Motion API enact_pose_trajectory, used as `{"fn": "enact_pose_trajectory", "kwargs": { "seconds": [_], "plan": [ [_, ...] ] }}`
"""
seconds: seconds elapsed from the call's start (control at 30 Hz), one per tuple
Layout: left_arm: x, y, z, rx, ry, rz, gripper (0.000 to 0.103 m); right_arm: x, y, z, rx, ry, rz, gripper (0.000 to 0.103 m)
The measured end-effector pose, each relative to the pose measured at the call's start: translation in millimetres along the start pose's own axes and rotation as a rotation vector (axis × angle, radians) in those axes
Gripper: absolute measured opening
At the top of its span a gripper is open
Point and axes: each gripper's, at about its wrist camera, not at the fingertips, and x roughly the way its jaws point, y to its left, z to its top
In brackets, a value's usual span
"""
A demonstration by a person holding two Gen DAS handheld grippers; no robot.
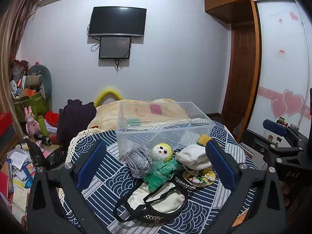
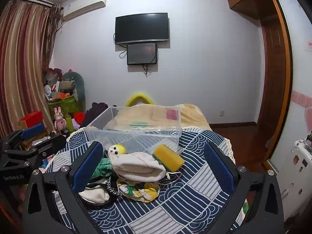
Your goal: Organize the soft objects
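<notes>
A clear plastic bin [image 1: 202,129] [image 2: 91,128] stands empty on a blue-and-white patterned cloth. In front of it lie soft items: a grey knit bundle [image 1: 138,160], a doll with a yellow head and green dress [image 1: 161,152] [image 2: 117,149], a rolled white cloth [image 1: 195,157] [image 2: 136,165], a yellow sponge [image 1: 202,138] [image 2: 168,157], a floral pouch [image 1: 200,176] [image 2: 138,191] and a cream bag with black straps [image 1: 156,198] [image 2: 95,194]. My left gripper [image 1: 156,163] is open above the pile. My right gripper [image 2: 154,167] is open above the white cloth.
The patterned cloth [image 2: 191,200] covers a small table at a bed's foot. A beige blanket [image 1: 109,115] lies behind the bin. Clutter, boxes and toys [image 1: 29,105] fill the left side. A wardrobe [image 1: 280,62] and a door stand at right.
</notes>
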Motion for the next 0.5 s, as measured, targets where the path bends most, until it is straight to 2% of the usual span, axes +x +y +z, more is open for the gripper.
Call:
{"fn": "enact_pose_trajectory", "kwargs": {
  "seconds": [0.5],
  "plan": [
    [-3.5,-4.5,0.8,0.012,-0.006,0.0,0.103,-2.1,-1.1,1.4,0.007,-0.003,0.004,0.103]
  ]
}}
